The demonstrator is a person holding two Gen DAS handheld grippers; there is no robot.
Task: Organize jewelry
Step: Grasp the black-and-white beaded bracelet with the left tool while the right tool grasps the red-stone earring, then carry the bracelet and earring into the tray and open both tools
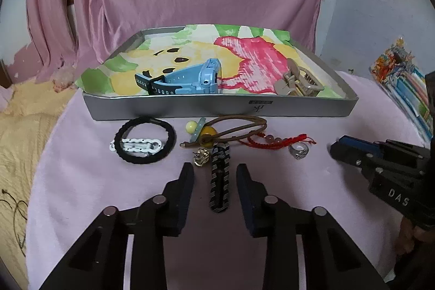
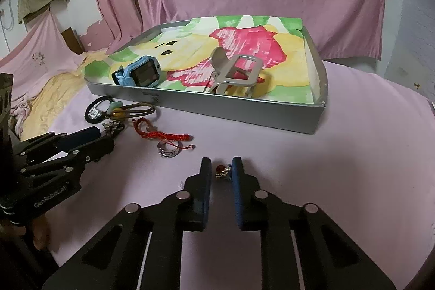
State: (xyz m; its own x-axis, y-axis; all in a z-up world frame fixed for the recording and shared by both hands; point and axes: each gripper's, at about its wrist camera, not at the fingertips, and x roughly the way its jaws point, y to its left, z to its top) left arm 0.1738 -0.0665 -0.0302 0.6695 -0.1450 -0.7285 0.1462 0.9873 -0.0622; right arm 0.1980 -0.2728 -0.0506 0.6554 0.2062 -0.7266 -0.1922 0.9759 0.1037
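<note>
Blue watch [image 1: 190,79] and beige claw clip [image 1: 299,82] lie in grey tray [image 1: 217,108], frame centre. Red-stone ring [image 2: 223,170] on pink cloth, lower centre.

one tray [image 1: 174,110], one watch [image 1: 190,80], two rings [image 2: 168,150]

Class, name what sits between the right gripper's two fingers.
A small red-stone ring lies between the open right gripper fingers, shown in the right wrist view.
</note>
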